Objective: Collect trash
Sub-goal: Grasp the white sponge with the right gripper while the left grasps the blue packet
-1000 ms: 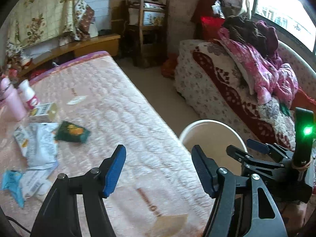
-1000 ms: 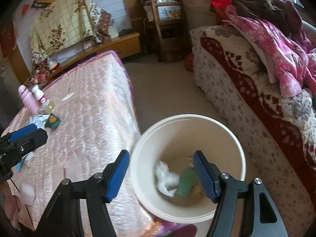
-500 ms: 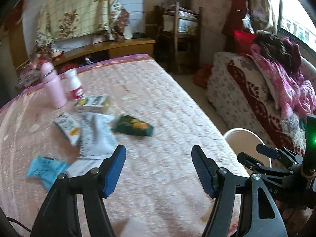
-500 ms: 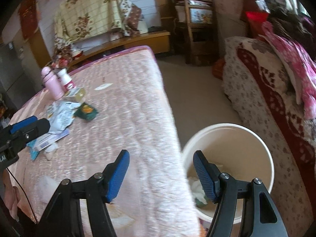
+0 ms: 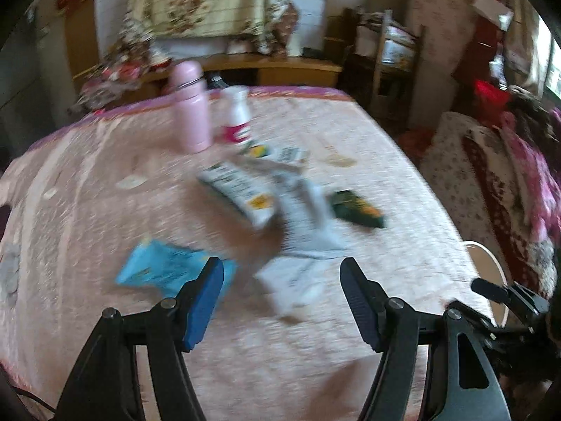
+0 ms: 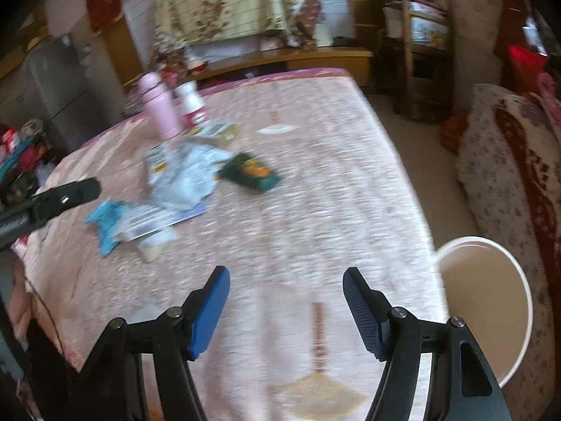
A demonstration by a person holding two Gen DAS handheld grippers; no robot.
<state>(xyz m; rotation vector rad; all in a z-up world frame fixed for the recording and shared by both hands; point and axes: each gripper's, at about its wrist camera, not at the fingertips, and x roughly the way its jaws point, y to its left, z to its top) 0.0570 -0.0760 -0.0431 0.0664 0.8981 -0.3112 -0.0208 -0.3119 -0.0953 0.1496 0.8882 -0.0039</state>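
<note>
Trash lies on the pink quilted table (image 5: 105, 182): a blue wrapper (image 5: 157, 268), white papers (image 5: 301, 224), a long white carton (image 5: 242, 191) and a dark green packet (image 5: 356, 208). My left gripper (image 5: 280, 301) is open and empty, just short of the blue wrapper and papers. My right gripper (image 6: 285, 310) is open and empty over the table's near part, with the trash pile (image 6: 186, 179) and green packet (image 6: 250, 172) farther off to the left. The white bin (image 6: 487, 298) stands on the floor at the right; its rim shows in the left view (image 5: 491, 263).
A pink flask (image 5: 191, 105) and a white bottle (image 5: 236, 114) stand behind the trash, with a small box (image 6: 219, 129) beside them. A patterned sofa (image 6: 508, 161) with clothes is at the right. A wooden chair (image 6: 417, 52) and a low bench (image 6: 298, 56) are at the back.
Both grippers have swung left, from the bin toward the trash on the table. The left gripper is now much closer to the wrappers. Both stay open and empty.
</note>
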